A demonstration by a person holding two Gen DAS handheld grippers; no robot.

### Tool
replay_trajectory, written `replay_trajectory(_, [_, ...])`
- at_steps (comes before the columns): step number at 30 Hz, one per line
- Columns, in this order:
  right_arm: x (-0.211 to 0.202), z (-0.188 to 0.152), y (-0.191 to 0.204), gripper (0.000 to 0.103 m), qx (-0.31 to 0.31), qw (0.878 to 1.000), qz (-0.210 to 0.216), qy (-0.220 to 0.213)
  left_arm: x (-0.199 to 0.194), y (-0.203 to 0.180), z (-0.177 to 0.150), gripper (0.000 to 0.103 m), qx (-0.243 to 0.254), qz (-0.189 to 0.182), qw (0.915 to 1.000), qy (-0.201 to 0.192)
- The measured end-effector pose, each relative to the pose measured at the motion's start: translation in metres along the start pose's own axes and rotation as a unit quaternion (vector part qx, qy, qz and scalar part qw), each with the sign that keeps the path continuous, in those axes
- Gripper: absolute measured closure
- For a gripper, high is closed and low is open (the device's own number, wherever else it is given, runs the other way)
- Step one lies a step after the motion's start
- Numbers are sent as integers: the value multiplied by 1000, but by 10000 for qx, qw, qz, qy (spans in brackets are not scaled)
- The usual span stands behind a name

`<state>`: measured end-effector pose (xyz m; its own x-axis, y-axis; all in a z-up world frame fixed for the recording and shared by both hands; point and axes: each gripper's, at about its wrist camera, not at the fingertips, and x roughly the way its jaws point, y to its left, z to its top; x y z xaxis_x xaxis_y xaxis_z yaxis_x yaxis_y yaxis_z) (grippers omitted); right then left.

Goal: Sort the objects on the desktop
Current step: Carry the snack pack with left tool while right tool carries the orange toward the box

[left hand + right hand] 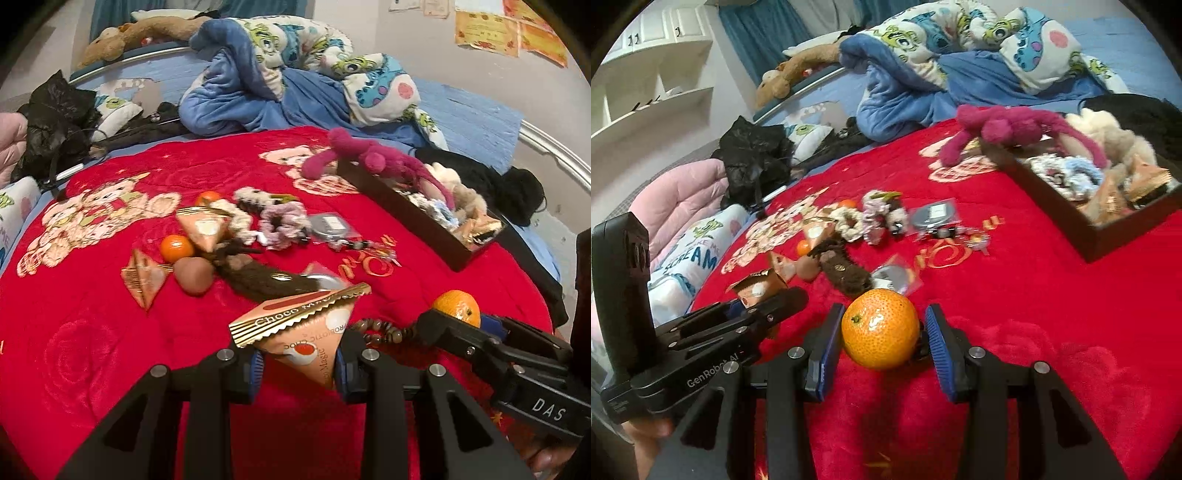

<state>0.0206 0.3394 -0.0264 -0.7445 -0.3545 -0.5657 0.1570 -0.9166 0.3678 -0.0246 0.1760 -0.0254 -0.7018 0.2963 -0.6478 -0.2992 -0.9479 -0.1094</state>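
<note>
The left tool (pixel 299 363) is clamped on a triangular snack packet (pixel 306 328), held above the red blanket (pixel 92 350); the packet reads "Choco Ma…" along its crimped gold edge and "Magic" lower down, the rest cut off by folds and the blue pads. The right tool (pixel 882 339) grips a tangerine (pixel 881 328) between its blue ribbed pads, also off the blanket. In the left wrist view only the top of that tangerine (pixel 458 310) shows behind the right tool's body, which bears the letters "DAS". In the right wrist view the left tool's side reads "GenRobot AI", and its packet (pixel 757 288) is half hidden behind the fingers.

Farther out on the blanket lie two more packets (pixel 142 277), small oranges (pixel 177 247), a brown egg-shaped thing (pixel 194 275), scrunchies (pixel 282 221), a dark knitted piece (pixel 258 277) and blurred plastic sachets (pixel 328 225). A dark tray (pixel 1082 236) at the right holds scrunchies, packets and a plush toy; a magenta plush (pixel 997 129) drapes over its rim. A pillow (pixel 694 254) at the bed's edge reads "SCREAM".
</note>
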Motion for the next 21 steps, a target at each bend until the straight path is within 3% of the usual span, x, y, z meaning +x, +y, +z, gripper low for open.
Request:
replay_trajectory(13, [-52,-4,-45,60,296,9987,-345,-248,8,-76,-1,72,339,-447,9984,12])
replay_trajectory(21, [-68,-8,-81,60,692,9961,-469,-288,13,-95,-3,72,425,-567,9975,28])
